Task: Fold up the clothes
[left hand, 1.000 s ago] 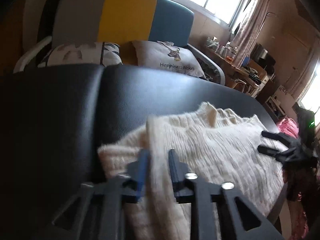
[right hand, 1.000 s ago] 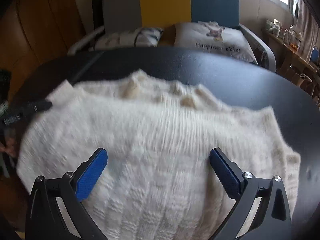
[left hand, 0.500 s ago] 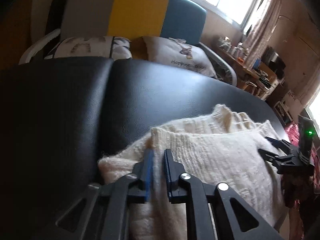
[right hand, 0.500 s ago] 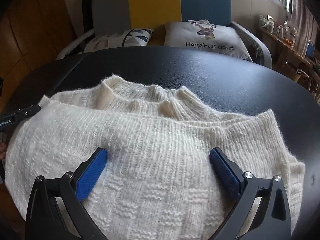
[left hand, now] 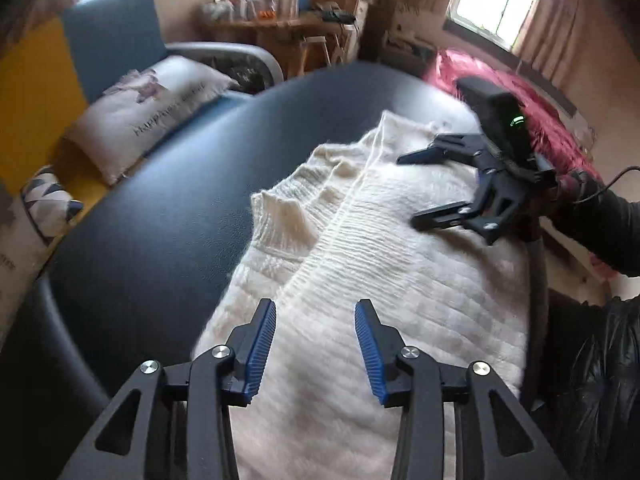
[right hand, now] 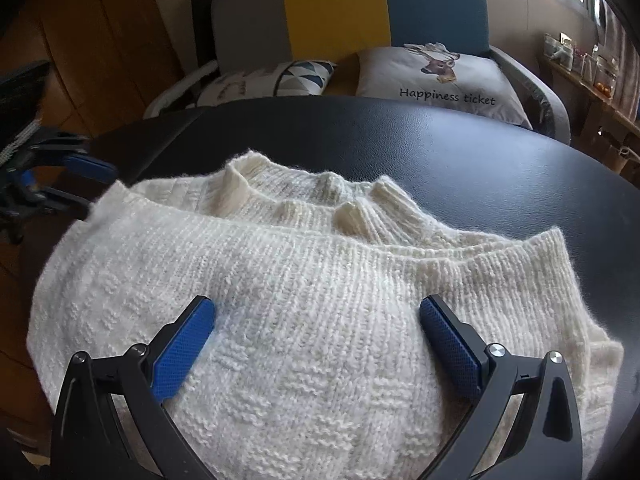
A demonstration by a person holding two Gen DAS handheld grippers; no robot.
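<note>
A cream knit sweater (left hand: 400,280) (right hand: 320,264) lies folded on the black padded table (left hand: 160,220) (right hand: 480,160), its ribbed collar toward the far side. My left gripper (left hand: 315,308) hovers over the sweater's near end. Its jaws are opening and nothing is pinched between the blue pads. My right gripper (right hand: 317,306) stands wide open just above the middle of the folded body, with only knit beneath it. Each gripper shows in the other's view: the right one (left hand: 412,190) at the sweater's far side, the left one (right hand: 80,184) at its left edge.
Behind the table stands a grey, yellow and blue sofa (right hand: 340,12) with printed cushions (right hand: 444,80). A pink cloth (left hand: 520,92) and a black plastic bag (left hand: 592,380) lie past the table's right edge. A person's dark sleeve (left hand: 600,232) holds the right gripper.
My left gripper let go of the sweater's folded edge, opened, rolled and swung sideways along the table. The right gripper stayed open over the sweater, hardly moving.
</note>
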